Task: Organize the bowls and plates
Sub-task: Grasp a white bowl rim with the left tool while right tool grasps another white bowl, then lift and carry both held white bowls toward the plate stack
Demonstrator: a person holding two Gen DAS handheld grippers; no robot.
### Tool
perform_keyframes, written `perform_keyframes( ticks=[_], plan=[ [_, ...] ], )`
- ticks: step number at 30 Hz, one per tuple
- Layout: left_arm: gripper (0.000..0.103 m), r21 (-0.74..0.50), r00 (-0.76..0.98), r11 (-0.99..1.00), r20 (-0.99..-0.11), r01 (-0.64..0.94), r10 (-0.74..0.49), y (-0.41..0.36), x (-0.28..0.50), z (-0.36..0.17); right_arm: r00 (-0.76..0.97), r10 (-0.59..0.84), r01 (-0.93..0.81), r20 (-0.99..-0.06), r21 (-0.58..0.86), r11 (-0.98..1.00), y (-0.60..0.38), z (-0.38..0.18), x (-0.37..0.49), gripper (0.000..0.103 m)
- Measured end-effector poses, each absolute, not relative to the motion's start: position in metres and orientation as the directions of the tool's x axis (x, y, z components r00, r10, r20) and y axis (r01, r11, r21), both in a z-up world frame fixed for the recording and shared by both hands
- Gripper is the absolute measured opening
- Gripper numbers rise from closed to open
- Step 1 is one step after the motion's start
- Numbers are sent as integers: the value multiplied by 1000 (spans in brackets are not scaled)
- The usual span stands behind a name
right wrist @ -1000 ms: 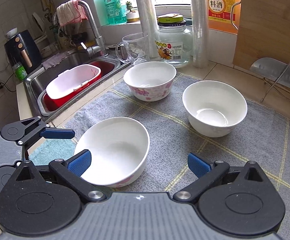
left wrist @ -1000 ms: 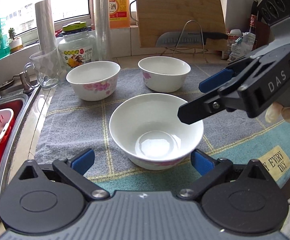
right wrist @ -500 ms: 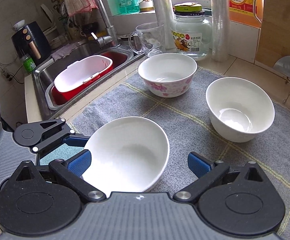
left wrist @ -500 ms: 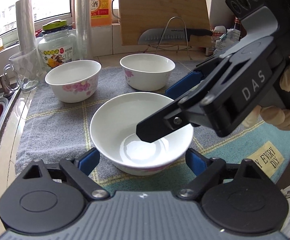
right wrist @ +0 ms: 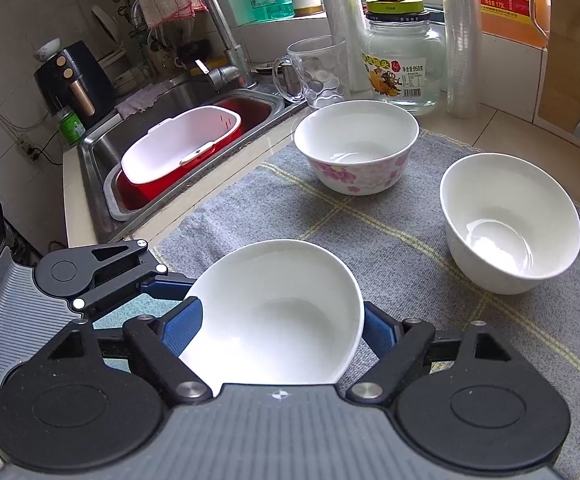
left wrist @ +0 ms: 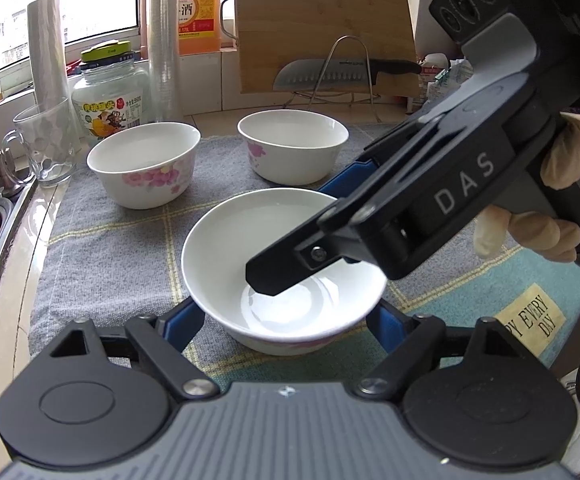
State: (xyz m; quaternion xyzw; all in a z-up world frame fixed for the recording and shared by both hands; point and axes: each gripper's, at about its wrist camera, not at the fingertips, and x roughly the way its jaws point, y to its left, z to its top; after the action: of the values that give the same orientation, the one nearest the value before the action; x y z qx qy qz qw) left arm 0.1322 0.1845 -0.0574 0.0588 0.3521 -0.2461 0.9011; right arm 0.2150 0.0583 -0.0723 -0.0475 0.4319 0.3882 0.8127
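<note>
Three white bowls with pink flowers stand on a grey checked mat point(left wrist: 109, 248). The near bowl point(left wrist: 225, 264) point(right wrist: 273, 312) sits between the jaws of both grippers. My left gripper point(left wrist: 283, 326) is closing on it from the front, and its blue pads touch the bowl's sides. My right gripper point(right wrist: 279, 328) point(left wrist: 306, 232) comes in from the right, also closing, with its pads against the bowl's wall. Farther back stand the back-left bowl point(left wrist: 143, 168) point(right wrist: 354, 160) and the back-right bowl point(left wrist: 292, 148) point(right wrist: 510, 224), both upright and empty.
A sink with a white colander point(right wrist: 177, 152) in a red basin lies left of the mat. A glass mug point(left wrist: 45, 144), a jar point(left wrist: 109, 96) and a stack of plastic cups point(left wrist: 163, 40) stand behind the bowls. A knife point(left wrist: 330, 74) rests on a wire rack before a cutting board point(left wrist: 322, 20).
The right gripper has come in from the right over the near bowl. Both grippers' jaws have narrowed from wide open until their pads meet the bowl.
</note>
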Motion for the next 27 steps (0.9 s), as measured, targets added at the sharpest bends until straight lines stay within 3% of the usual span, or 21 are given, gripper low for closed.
perform_keyframes(
  ticks=[27],
  plan=[
    [87,-26,613,837,-669,546,-420,163,130,-45,370,574,-636,-731,251,730,35,-61,206,83]
  ],
)
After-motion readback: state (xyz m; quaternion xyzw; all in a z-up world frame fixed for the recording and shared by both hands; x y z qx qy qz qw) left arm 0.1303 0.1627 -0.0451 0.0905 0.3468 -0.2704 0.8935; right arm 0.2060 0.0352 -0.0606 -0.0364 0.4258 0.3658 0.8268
